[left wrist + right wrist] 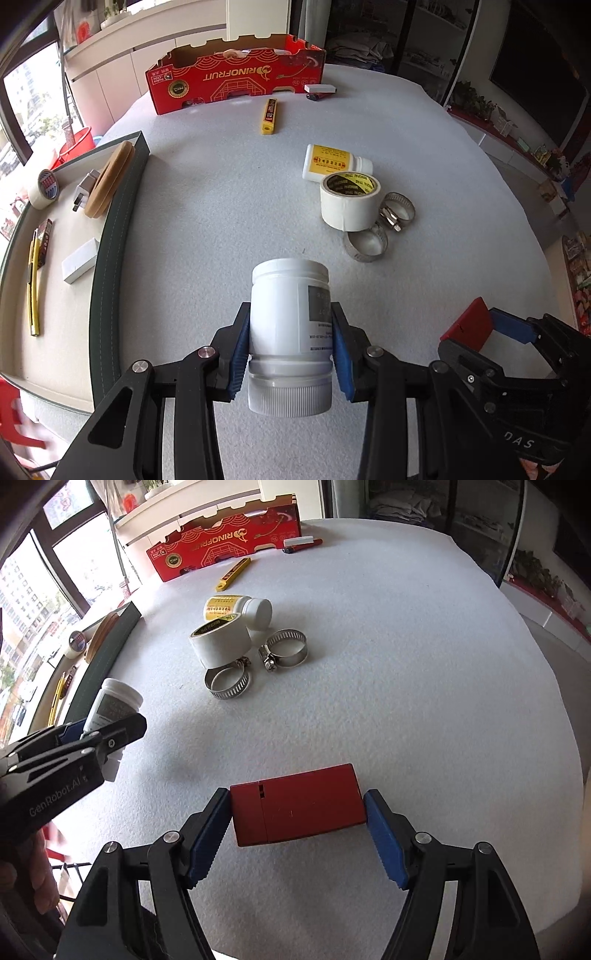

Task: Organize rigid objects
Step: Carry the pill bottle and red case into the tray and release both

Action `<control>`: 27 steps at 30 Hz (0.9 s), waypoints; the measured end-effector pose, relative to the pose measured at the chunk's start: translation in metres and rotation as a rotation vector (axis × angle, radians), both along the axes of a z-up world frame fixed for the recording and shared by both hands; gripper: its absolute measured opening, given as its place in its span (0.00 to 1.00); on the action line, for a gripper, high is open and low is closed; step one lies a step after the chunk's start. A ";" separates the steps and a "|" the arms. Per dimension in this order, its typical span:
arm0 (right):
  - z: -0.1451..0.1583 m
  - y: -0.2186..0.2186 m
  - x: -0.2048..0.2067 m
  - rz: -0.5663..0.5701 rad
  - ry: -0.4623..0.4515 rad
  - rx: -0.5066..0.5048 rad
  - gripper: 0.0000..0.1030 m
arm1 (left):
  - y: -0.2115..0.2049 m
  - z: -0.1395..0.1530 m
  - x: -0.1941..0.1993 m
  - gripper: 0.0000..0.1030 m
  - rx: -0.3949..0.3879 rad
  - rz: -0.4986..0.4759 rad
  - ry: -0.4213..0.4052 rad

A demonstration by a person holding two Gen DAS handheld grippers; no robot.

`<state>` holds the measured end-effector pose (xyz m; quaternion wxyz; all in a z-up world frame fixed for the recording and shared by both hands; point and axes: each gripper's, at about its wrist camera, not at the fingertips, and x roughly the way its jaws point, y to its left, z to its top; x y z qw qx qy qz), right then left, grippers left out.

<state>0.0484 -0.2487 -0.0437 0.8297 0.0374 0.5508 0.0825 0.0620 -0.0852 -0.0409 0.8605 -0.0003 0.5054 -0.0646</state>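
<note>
My left gripper is shut on a white plastic jar, its blue pads pressed on both sides; the jar hangs above the white table with its ribbed lid toward the camera. In the right wrist view the same jar shows at the left in the left gripper. My right gripper is shut on a red rectangular box, held by its short ends. That red box and the right gripper appear at the lower right of the left wrist view.
A dark-rimmed tray on the left holds a tape roll, plug, wooden discs, cutter and white block. On the table lie a white tape roll, a yellow-labelled bottle, two hose clamps, a yellow cutter and a red carton.
</note>
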 end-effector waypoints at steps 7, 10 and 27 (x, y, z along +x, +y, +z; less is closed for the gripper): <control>0.011 0.000 -0.025 -0.034 -0.011 0.017 0.71 | -0.007 0.008 -0.039 0.42 0.005 -0.055 -0.019; 0.013 0.004 -0.031 -0.043 -0.005 0.026 0.71 | -0.005 0.009 -0.047 0.42 -0.007 -0.066 -0.022; 0.046 0.065 -0.035 0.032 -0.048 0.001 0.71 | 0.060 0.045 -0.064 0.42 -0.095 0.035 -0.127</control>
